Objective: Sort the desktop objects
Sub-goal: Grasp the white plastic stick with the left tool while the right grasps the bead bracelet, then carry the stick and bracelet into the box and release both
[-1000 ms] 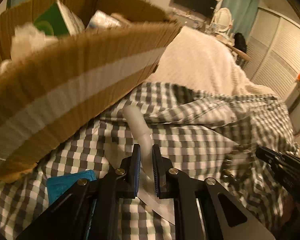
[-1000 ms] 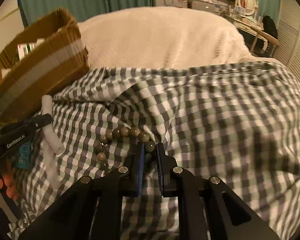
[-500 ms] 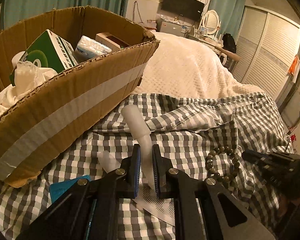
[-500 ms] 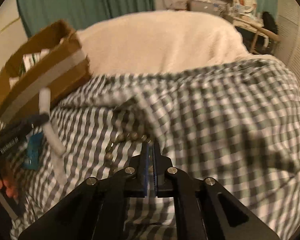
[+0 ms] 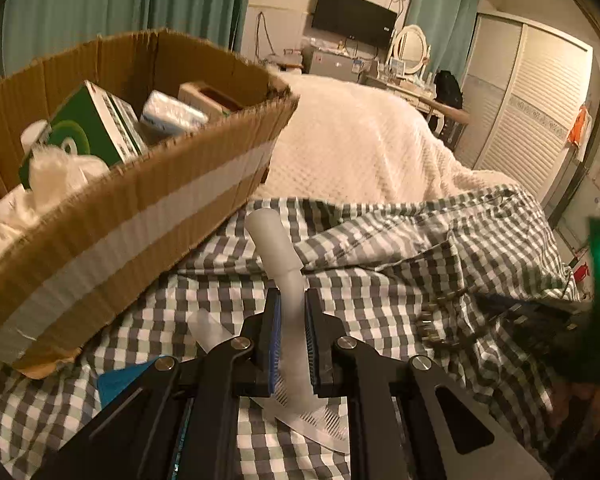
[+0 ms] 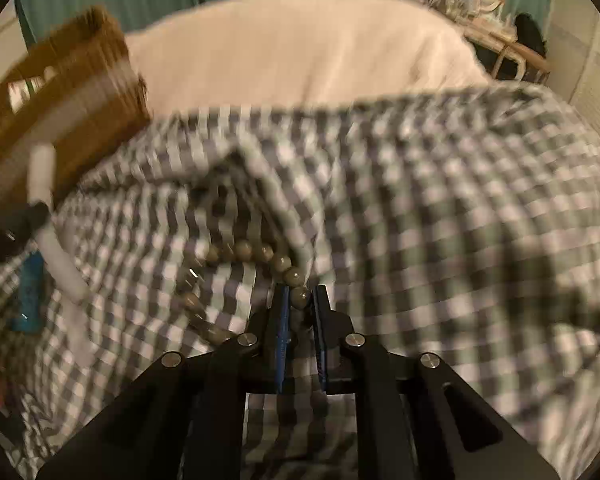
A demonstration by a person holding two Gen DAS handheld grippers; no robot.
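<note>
Left wrist view first: the left gripper (image 5: 292, 312) is clamping a translucent white plastic tube-shaped thing (image 5: 286, 280), jaws pinched narrow on its thinner neck. The fatter rounded end is sticking up and forward past the fingertips, tilting a bit toward the brown corrugated cardboard box (image 5: 132, 216) with a pale tape stripe along its side. Inside that box there's a green and white carton (image 5: 92, 128), a small pale blue packet (image 5: 172, 114) and some white crumpled material (image 5: 56, 172). Everything is sitting on a grey and white checked cloth (image 5: 380, 280) spread over the bed, with a cream quilted blanket (image 5: 360, 148) behind it. A flat teal blue card or packet (image 5: 128, 376) is lying just below the box corner, and a white plastic comb (image 5: 320, 420) is peeking out under the jaws.

Right wrist view is pretty motion-blurred. The right gripper (image 6: 300, 300) is gripping a bracelet of round olive-grey beads (image 6: 240, 256), jaws nearly together with one bead wedged right between the tips. The rest of the string is curving off to the left over the checked cloth. Over at the left edge you can see the white tube in the other gripper, just in front of the box, with the teal packet lying near it.
</note>
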